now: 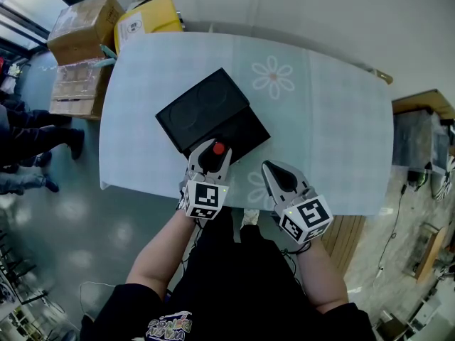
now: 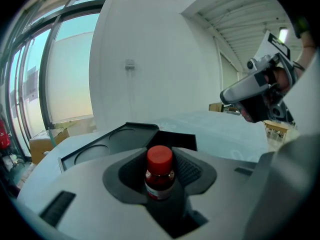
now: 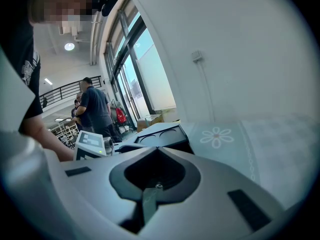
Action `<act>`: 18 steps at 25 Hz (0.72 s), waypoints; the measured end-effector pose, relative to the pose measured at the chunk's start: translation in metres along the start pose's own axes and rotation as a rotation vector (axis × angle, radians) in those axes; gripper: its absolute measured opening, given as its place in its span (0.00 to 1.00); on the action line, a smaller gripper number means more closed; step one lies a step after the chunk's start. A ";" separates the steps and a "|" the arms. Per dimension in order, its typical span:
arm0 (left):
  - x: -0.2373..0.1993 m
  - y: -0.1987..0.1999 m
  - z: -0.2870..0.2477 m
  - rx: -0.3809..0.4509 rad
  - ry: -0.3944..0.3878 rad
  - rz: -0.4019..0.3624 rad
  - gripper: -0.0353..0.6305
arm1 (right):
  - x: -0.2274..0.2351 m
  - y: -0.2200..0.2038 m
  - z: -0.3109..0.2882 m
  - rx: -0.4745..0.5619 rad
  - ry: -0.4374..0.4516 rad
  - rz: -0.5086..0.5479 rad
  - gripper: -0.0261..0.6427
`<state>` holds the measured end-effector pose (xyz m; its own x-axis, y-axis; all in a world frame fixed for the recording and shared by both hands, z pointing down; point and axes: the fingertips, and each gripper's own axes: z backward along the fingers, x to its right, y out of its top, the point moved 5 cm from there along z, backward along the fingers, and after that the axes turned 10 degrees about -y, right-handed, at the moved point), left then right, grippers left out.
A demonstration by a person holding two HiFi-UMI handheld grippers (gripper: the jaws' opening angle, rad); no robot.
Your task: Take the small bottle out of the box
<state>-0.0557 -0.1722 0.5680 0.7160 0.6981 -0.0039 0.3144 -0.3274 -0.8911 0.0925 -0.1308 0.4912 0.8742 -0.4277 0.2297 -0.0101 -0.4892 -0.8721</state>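
Note:
A small brown bottle with a red cap [image 1: 219,148] [image 2: 160,174] stands at the near corner of the open black box [image 1: 202,109] [image 2: 115,144]. My left gripper [image 1: 215,150] [image 2: 159,151] reaches over that corner, its jaws on either side of the bottle with a dark gap showing on each side. The box's lid lies folded back, showing two round hollows. To the right, my right gripper [image 1: 269,165] [image 3: 157,151] hangs over the table's front edge with its tips together and nothing between them.
The table [image 1: 320,119] has a pale checked cloth with flower prints. Cardboard boxes [image 1: 85,27] and a yellow box [image 1: 146,20] stand beyond its far left corner. People [image 1: 28,133] [image 3: 95,109] stand at the left. A wooden cabinet [image 1: 419,105] is at the right.

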 end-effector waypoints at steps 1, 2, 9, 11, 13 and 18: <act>0.000 0.000 0.000 0.001 -0.003 0.005 0.31 | 0.000 0.000 0.001 0.001 0.000 0.000 0.07; -0.001 0.001 0.000 0.001 -0.008 0.010 0.31 | 0.001 0.001 0.001 0.002 0.001 0.001 0.07; -0.007 0.012 0.008 0.012 -0.010 0.018 0.31 | 0.005 0.004 0.007 0.014 0.007 0.009 0.07; -0.008 0.017 0.013 0.017 -0.001 0.031 0.31 | 0.004 0.007 0.010 0.023 0.012 0.011 0.07; -0.007 0.022 0.019 0.026 0.009 0.046 0.31 | 0.003 0.010 0.013 0.034 0.021 0.015 0.07; 0.004 0.036 0.037 0.056 0.028 0.093 0.31 | -0.001 0.015 0.022 0.063 0.054 0.041 0.07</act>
<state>-0.0640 -0.1577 0.5188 0.7580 0.6479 -0.0752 0.2112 -0.3529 -0.9115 0.1025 -0.1206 0.4683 0.8460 -0.4880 0.2146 -0.0136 -0.4221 -0.9064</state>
